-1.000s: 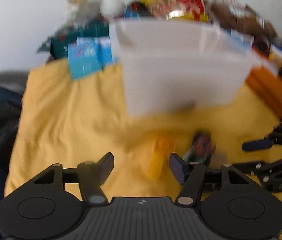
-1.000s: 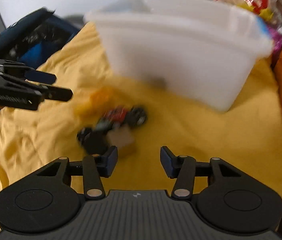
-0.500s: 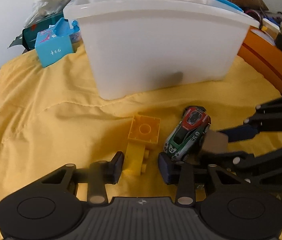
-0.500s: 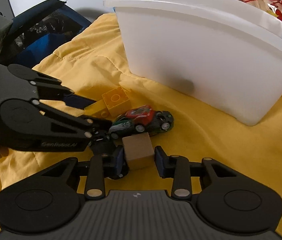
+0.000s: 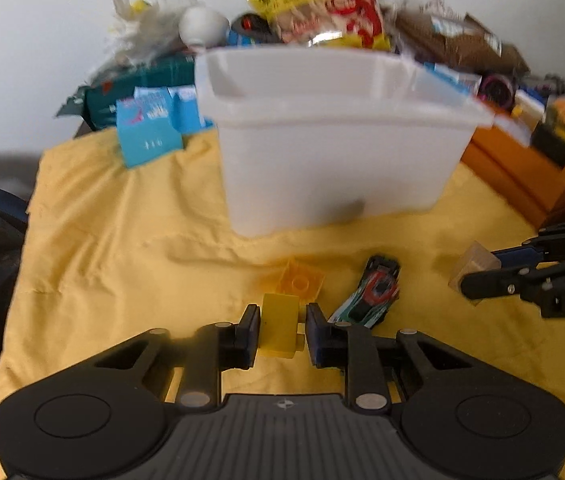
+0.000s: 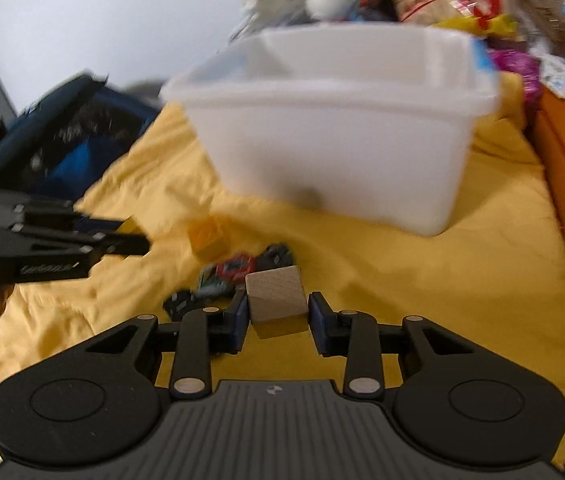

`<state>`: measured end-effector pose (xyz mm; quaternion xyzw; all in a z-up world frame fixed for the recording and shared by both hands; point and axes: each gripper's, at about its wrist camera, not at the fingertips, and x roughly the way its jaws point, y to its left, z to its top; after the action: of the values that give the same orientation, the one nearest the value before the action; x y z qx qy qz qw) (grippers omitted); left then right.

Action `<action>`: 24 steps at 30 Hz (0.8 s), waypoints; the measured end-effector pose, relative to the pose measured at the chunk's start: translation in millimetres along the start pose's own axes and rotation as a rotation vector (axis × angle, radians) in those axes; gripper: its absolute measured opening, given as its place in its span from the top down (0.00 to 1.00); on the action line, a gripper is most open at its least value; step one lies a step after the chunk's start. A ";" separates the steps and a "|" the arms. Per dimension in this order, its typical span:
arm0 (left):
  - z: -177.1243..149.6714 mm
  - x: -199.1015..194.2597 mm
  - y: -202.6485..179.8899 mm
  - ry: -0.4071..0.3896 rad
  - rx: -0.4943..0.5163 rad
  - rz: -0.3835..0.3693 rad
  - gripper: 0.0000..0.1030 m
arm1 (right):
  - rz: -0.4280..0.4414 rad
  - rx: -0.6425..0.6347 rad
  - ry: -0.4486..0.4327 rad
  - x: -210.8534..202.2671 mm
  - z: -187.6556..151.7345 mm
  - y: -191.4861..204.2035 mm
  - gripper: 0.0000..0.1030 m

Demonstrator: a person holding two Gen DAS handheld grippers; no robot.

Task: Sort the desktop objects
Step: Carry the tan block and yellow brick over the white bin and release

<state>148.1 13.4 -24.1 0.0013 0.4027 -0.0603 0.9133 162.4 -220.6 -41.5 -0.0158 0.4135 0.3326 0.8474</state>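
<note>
- Yellow brick (image 5: 280,330): our left hand-held gripper (image 5: 281,334) pinches it, seen plainly only in our left view.
- Wooden cube (image 6: 276,294): our right hand-held gripper (image 6: 278,318) clamps it; only that view shows the black car (image 6: 180,302).

1. The cloth (image 5: 122,248) over the table was plain yellow.
2. The bin (image 5: 334,152) was translucent white.
3. The brick (image 5: 280,328) was yellow; the second brick (image 5: 300,282) was orange-yellow.
4. The toy car (image 5: 374,292) was green, red and black.
5. The cube (image 6: 276,294) was pale bare wood.
6. The carton (image 5: 148,130) near the cloth's far left corner was blue and white.
7. Both grippers were black with dark blue pads (image 5: 316,332).
</note>
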 end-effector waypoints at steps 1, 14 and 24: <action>4.4 -4.6 -1.0 -0.009 0.000 -0.002 0.73 | 0.000 0.014 -0.014 -5.0 3.8 -1.5 0.65; 111.5 -45.4 -20.5 -0.151 -0.021 -0.036 0.73 | -0.072 0.060 -0.165 -55.5 108.5 -6.5 0.65; 187.6 -36.1 -10.6 -0.128 -0.042 -0.005 0.73 | -0.140 0.086 -0.110 -44.2 172.4 -20.2 0.65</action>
<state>260.8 -2.7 129.7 -0.0227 0.3445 -0.0540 0.9370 273.8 -208.5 98.3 0.0099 0.3784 0.2547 0.8899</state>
